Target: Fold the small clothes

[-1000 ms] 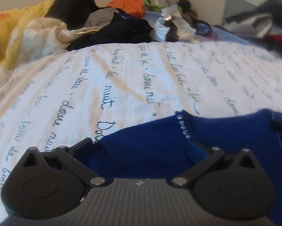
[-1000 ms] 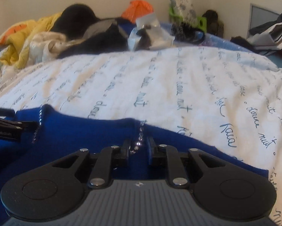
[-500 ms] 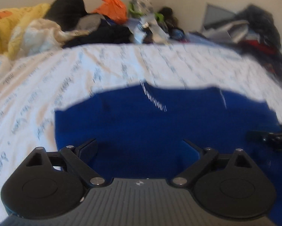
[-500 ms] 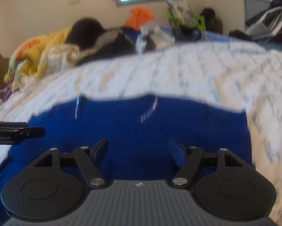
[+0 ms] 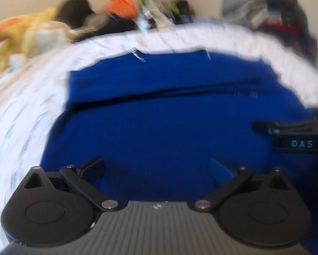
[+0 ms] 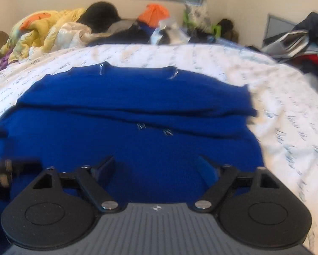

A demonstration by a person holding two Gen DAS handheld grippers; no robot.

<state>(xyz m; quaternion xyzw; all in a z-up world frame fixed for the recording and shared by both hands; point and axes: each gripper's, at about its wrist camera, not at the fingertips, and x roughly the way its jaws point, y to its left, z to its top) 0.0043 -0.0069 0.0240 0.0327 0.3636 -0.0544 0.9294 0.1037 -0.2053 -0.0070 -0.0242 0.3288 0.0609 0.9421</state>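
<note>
Blue garment (image 6: 137,97) folded on bedsheet (image 6: 286,110) | ahead of both hand-held grippers, left (image 5: 156,167), right (image 6: 156,165) | jaws apart

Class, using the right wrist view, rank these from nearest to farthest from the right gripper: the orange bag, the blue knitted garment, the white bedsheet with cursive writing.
1. Blue knitted garment, directly beneath the right gripper.
2. White bedsheet with cursive writing, around and beyond it.
3. Orange bag, far back by the wall.
</note>
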